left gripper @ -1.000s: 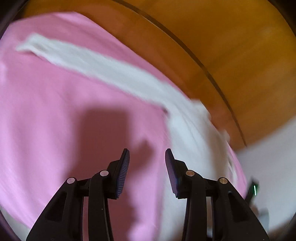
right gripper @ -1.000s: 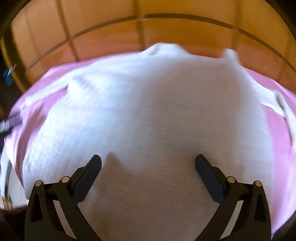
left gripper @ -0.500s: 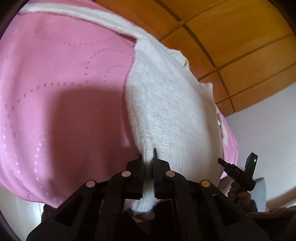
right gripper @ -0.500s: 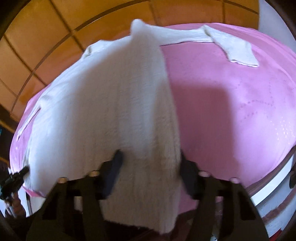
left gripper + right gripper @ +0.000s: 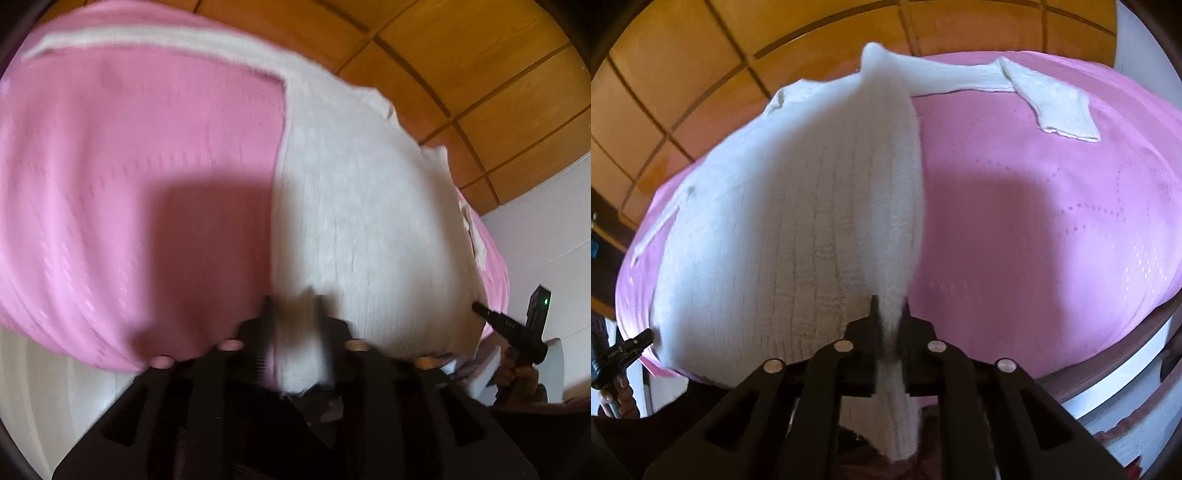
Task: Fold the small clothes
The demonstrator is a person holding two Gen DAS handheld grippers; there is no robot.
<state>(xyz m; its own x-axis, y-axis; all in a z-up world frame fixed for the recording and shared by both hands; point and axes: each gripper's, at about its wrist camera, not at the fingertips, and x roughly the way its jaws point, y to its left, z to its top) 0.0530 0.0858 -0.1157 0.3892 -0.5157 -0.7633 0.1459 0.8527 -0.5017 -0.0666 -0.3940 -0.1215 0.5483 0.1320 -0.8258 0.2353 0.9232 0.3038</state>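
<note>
A white knit sweater is spread on a pink cloth that covers a raised surface; orange-brown panels are seen behind it.

In the right wrist view, the sweater fills the area from 9 to 12 o'clock. One sleeve is stretched along the far edge toward 1 o'clock, and its cuff is bent back toward the near side. A raised ridge of knit is drawn from 12 o'clock down to the right gripper at 6 o'clock. The hem is pinched between the two pads, which are closing on it, and a tongue of fabric hangs below the fingers. The pink cloth is left bare from 1 to 4 o'clock, with a dotted pattern and a dark shadow on it.

In the left wrist view, which is blurred, the sweater is seen from 12 to 4 o'clock, with the pink cloth from 8 to 11 o'clock. A sleeve is laid along the far edge toward 10 o'clock. The left gripper is placed at 6 o'clock, and a bunch of white hem is seen between its fingers. The jaws are opening; whether the pads still press on the knit cannot be told through the blur.

At 4 o'clock in the left view the other gripper's tip is seen at the sweater's near edge, with a small green light beside it. A white wall is seen at 3 o'clock.
</note>
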